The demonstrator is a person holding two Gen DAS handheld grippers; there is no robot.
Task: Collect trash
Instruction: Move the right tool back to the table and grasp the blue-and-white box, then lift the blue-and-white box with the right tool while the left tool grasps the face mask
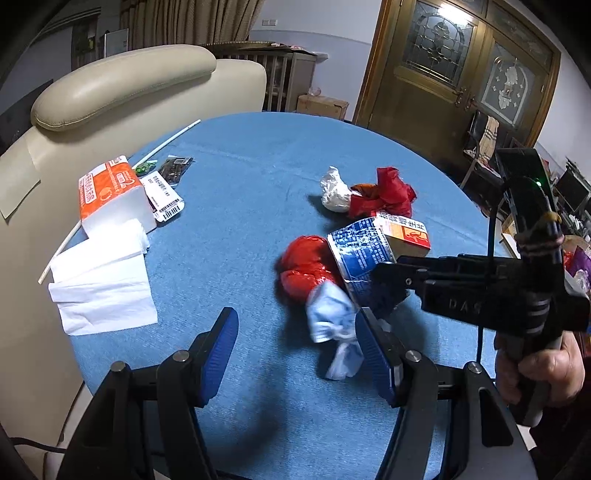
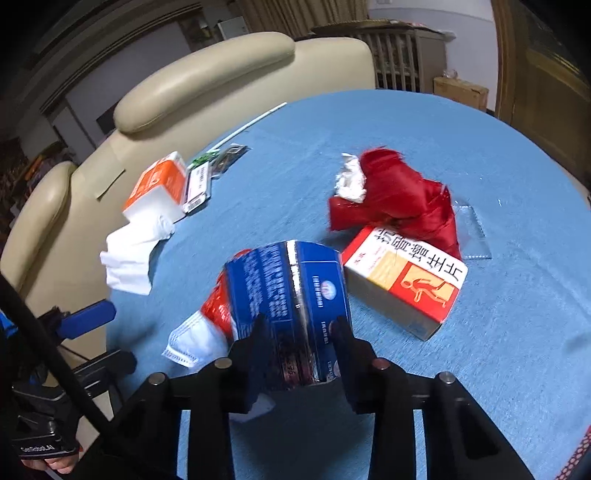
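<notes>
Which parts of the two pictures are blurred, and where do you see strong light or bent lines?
Left wrist view: the pale face mask is smeared by motion, the ceiling light glares on the door glass, and the table edge curves from fisheye. Right wrist view: the blue box in the right gripper is blurred; the corners are dark.

You're facing a round desk (image 1: 258,177) under a blue cloth. Behind it, on your left, stands a cream leather chair (image 1: 122,81) with a padded headrest, pressed up to the desk's edge. Past the chair hang tan curtains (image 1: 192,18), and below them sits a slatted radiator cover (image 1: 280,74) against a pale wall (image 1: 332,26). A cardboard box (image 1: 321,105) rests on the floor beside it. To your right is a brown wooden door (image 1: 461,62) with leaded glass panes that catch a bright glare.
</notes>
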